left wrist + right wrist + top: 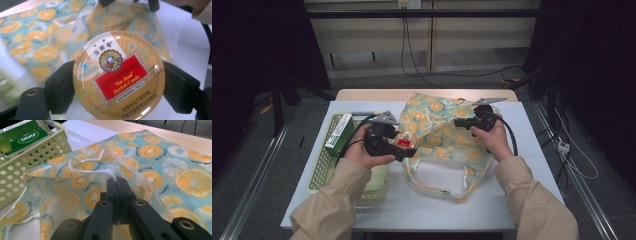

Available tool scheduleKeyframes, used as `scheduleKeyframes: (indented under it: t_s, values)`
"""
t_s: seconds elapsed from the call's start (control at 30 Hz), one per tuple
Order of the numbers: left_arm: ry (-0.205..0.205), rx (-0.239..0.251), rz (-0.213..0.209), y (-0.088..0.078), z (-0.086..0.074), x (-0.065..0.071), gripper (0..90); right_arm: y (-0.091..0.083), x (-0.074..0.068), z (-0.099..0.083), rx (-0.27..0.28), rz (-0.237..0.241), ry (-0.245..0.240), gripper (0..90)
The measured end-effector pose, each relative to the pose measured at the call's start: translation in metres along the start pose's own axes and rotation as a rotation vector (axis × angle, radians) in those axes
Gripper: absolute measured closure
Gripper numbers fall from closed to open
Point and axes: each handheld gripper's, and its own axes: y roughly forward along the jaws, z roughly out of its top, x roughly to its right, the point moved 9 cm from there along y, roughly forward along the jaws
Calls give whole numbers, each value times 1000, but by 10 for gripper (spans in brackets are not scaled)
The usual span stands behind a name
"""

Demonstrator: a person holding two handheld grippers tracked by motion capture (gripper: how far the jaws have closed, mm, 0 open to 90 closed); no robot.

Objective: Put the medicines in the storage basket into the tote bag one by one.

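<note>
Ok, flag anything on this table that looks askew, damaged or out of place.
Nothing stands out. The left gripper grips the round candy tin squarely; the right gripper pinches the fruit-print bag's rim, lifting it open. The green box lies in the basket.

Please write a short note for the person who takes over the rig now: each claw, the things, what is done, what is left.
Left claw: shut on the candy tin, above the table beside the fruit-print bag.
Right claw: shut on the bag's rim, lifting it.
Green box: in the basket.
Done: tin picked up, bag mouth held.
Left, probably: tin into the bag, then the box.
</note>
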Motion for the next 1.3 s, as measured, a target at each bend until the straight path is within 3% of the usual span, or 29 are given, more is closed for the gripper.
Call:
scheduleKeyframes:
  t_s: [0.1, 0.3, 0.47, 0.67, 0.97, 1.07, 1.3]
  values:
    - [-13, 3, -20, 26, 4, 8, 208, 0, -1, 0, 2, 4, 1, 900]
    - [-4, -35, 26, 70, 4, 9, 208, 0, 0, 0, 4, 2, 5, 900]
    - [-24, -60, 62, 96, -2, 2, 208, -2, -1, 2, 11, 2, 7, 900]
    - [-44, -43, 90, 116, -4, 2, 208, -3, -3, 3, 10, 6, 7, 900]
    - [-60, -135, 80, 147, -29, 6, 209, -17, 3, 19, 34, -25, 11, 900]
    - [-73, -156, 78, 150, -32, 5, 209, -24, 6, 31, 44, -40, -1, 900]
    - [-46, -180, 74, 150, -34, 6, 210, -31, 15, 50, 71, -75, 0, 900]
